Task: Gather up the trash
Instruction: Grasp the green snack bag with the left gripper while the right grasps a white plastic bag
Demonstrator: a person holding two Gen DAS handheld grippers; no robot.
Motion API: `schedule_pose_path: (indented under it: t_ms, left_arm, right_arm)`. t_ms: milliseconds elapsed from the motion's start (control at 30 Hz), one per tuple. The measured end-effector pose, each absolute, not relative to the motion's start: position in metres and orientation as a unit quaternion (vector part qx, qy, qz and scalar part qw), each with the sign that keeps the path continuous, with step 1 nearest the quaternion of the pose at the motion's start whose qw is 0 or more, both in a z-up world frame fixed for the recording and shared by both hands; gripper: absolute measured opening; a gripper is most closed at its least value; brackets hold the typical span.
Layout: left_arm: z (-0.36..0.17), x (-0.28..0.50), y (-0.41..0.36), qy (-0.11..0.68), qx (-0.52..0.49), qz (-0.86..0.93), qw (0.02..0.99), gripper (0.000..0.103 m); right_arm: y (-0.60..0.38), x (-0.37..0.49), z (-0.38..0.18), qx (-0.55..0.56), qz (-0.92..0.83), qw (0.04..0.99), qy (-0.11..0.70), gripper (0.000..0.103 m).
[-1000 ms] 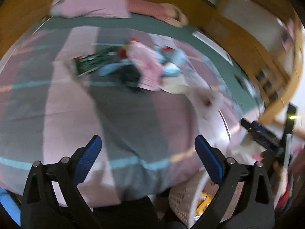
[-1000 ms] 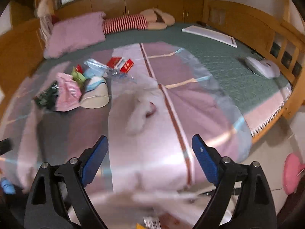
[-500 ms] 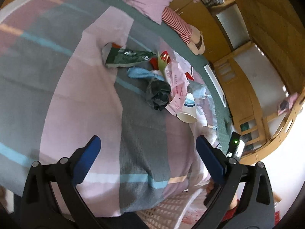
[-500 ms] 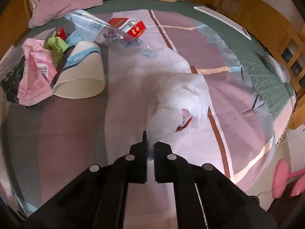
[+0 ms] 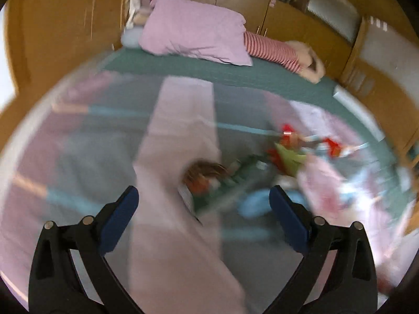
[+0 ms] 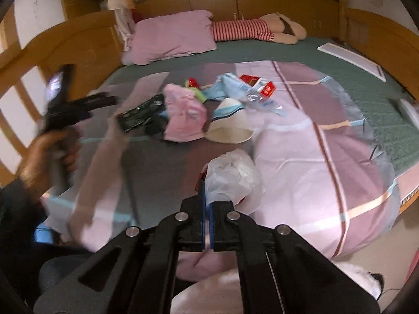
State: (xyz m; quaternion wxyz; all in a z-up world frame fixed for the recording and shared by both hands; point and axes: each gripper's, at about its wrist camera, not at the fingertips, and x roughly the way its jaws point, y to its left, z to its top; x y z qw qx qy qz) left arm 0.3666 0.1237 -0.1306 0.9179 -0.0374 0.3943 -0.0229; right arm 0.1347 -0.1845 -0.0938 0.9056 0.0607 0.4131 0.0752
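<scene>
My right gripper [image 6: 208, 204] is shut on a crumpled white plastic bag [image 6: 233, 175] and holds it above the near edge of the bed. A pile of trash lies mid-bed: a dark green snack packet [image 6: 141, 113], a pink bag [image 6: 184, 112], a white paper cup [image 6: 230, 128], clear blue plastic [image 6: 241, 89] and red wrappers [image 6: 268, 89]. My left gripper [image 5: 203, 206] is open and empty, just short of the green snack packet [image 5: 225, 185]; this view is blurred. The left gripper also shows in the right wrist view [image 6: 78, 104], held by a hand.
The bed has a pink and grey striped cover [image 6: 301, 136] over a green sheet [image 6: 262, 49]. A pink pillow [image 6: 172, 34] and a striped stuffed doll [image 6: 251, 28] lie at the head. A wooden bed frame [image 6: 78, 41] rings the bed. A white board [image 6: 351, 60] lies far right.
My right gripper has lifted the white bag off the cover and pulled back toward the bed's edge. My left gripper has swung in close to the green packet, still open.
</scene>
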Motion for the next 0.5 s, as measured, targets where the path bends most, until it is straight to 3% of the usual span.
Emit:
schedule_pose_path:
  t_ms: [100, 200, 267, 333, 400, 500]
  left_arm:
    - [-0.145, 0.385, 0.099, 0.396, 0.077, -0.037, 0.914, 0.099]
    - [-0.156, 0.393, 0.089, 0.409, 0.102, -0.076, 0.904, 0.096]
    - [-0.164, 0.396, 0.089, 0.429, 0.083, -0.11, 0.893, 0.073]
    - [-0.174, 0.4, 0.092, 0.463, 0.063, -0.129, 0.875, 0.03]
    - [-0.177, 0.398, 0.095, 0.473, 0.046, -0.142, 0.868, 0.013]
    - [-0.165, 0.384, 0.101, 0.464, 0.031, -0.131, 0.875, 0.006]
  right_arm:
    - [-0.18, 0.133, -0.099, 0.062, 0.073, 0.902, 0.42, 0.003]
    - [-0.18, 0.136, -0.103, 0.069, 0.069, 0.898, 0.43, 0.003]
    - [-0.178, 0.136, -0.104, 0.075, 0.071, 0.896, 0.432, 0.003]
    - [-0.178, 0.135, -0.105, 0.074, 0.072, 0.898, 0.428, 0.003]
    - [-0.175, 0.134, -0.101, 0.075, 0.072, 0.902, 0.42, 0.003]
    - [-0.174, 0.13, -0.094, 0.067, 0.068, 0.909, 0.406, 0.003]
